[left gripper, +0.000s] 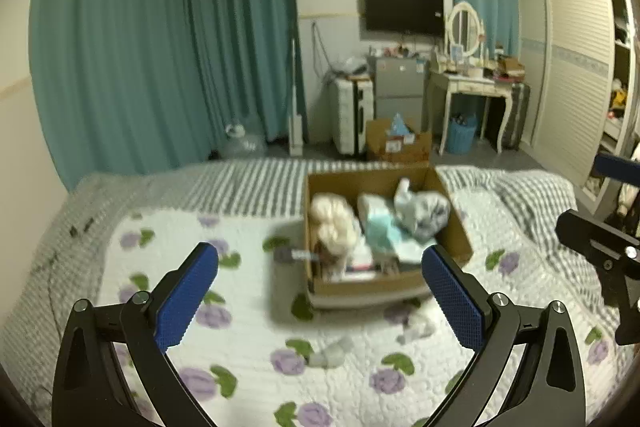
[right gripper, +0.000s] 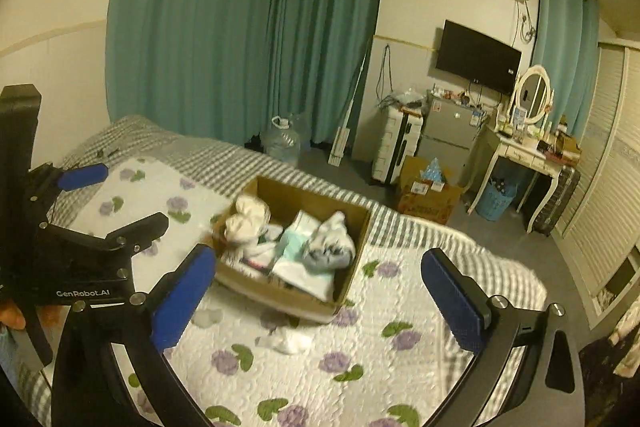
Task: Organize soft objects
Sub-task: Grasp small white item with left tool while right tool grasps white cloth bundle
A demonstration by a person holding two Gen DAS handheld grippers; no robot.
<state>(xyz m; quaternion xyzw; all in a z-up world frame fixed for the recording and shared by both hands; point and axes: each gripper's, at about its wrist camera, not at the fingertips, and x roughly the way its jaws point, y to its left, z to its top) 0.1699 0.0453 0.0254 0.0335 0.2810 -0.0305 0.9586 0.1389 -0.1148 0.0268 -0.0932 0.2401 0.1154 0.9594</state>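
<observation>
On the bed [left gripper: 248, 331], over a white quilt printed with purple flowers, we hold both grippers raised and well back from the work. Our left gripper [left gripper: 320, 301] has its jaws spread wide with nothing between them, and our right gripper [right gripper: 318, 297] is the same: blue pads apart, empty. We judge this as a surveying stance, high enough to see the whole spread before choosing a target.

A cardboard box [left gripper: 456, 227] sits on the quilt ahead of us, open at the top, and serves as the collecting place. It already holds several soft things: a cream plush toy [left gripper: 334, 223] at its left side, a pale teal folded cloth [left gripper: 382, 231] in the middle, and a white-and-grey bundle [left gripper: 422, 211] toward the right. They lie loosely piled, not sorted; blur hides the details.

Outside the box, two small white pieces remain on the quilt just in front of it, a crumpled sock-like item [right gripper: 290, 342] and a smaller scrap [right gripper: 208, 317] near our right gripper's left pad. These seem the obvious leftovers. Since they are limp and flat, we expect a pinch low against the quilt is needed, with a risk of catching the bedding too.
</observation>
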